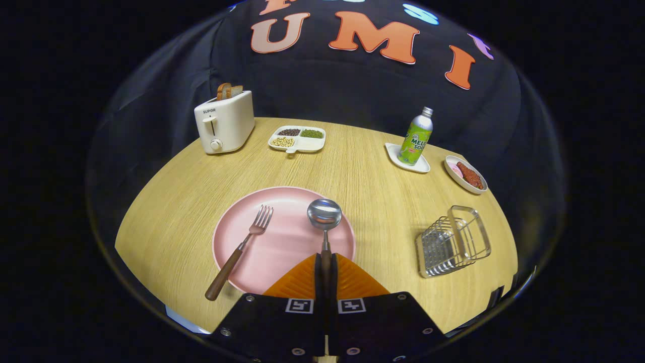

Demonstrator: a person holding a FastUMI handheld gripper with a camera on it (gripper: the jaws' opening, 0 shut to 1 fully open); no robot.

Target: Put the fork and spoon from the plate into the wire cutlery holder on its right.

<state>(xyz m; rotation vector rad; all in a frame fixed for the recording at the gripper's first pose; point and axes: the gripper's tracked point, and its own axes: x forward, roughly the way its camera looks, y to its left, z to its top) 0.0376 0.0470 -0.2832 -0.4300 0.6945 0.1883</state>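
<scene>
Here, at the far left of the wooden table (363, 166), a toaster (224, 123) stood with bread in its slot, and beside it a divided dish (297, 138) held beans. Nearer, the fork (241, 249) lay slantwise on the pink plate (282, 242), its wooden handle jutting over the near rim. The gripper (326, 264) was clamped on the spoon (324, 222), both fingers squeezing the handle (the bowl pointed away, over the plate). Farther right stood a soda bottle (417, 137) on a small tray, then a dish of food (466, 174). The wire cutlery holder (452, 241) sat right of the plate, well apart.
</scene>
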